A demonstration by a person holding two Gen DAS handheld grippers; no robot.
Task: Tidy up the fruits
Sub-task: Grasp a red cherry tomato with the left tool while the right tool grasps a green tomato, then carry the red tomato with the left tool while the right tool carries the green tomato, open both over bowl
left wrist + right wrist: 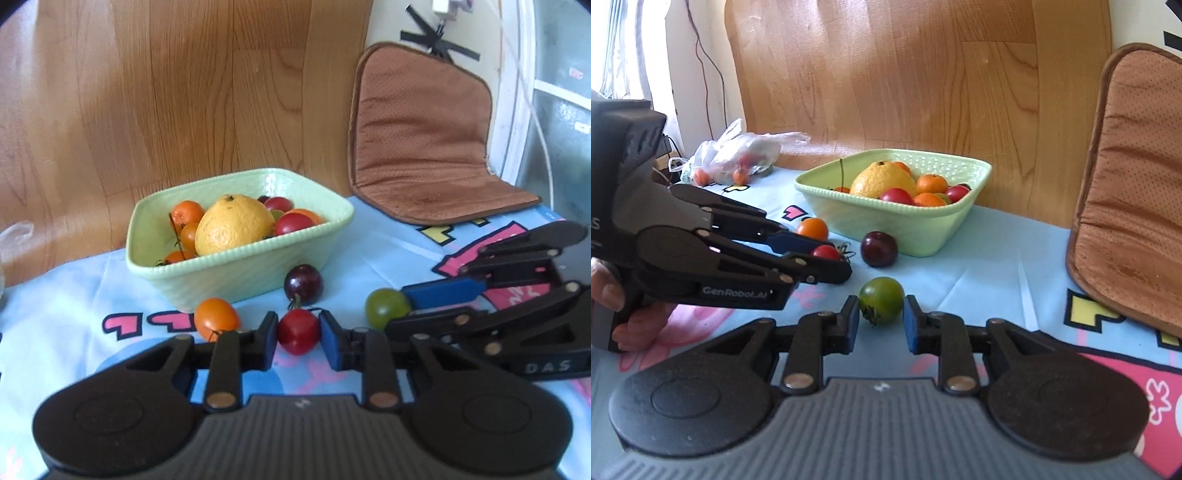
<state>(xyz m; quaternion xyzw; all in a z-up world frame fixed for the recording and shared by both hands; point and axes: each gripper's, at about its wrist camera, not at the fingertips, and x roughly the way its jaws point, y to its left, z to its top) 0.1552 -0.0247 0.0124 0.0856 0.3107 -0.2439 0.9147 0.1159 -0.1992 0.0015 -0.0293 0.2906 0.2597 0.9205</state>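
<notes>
Surface (388, 236) under a blue patterned cloth. Brown cushion (421, 140) leans on the wood panel at right. Green bowl (240, 273) holds a yellow citrus (232, 225) plus small orange and red fruits. Plastic bag (738, 155) of fruit shows only in the right wrist view.

Left gripper (298, 338): narrow, pads bracketing the red tomato (298, 331); contact looks likely, can't confirm. Right gripper (881, 319): narrow gap around the green tomato (881, 300), not touching. Loose near the bowl: purple fruit (303, 284), orange tomato (216, 318).
</notes>
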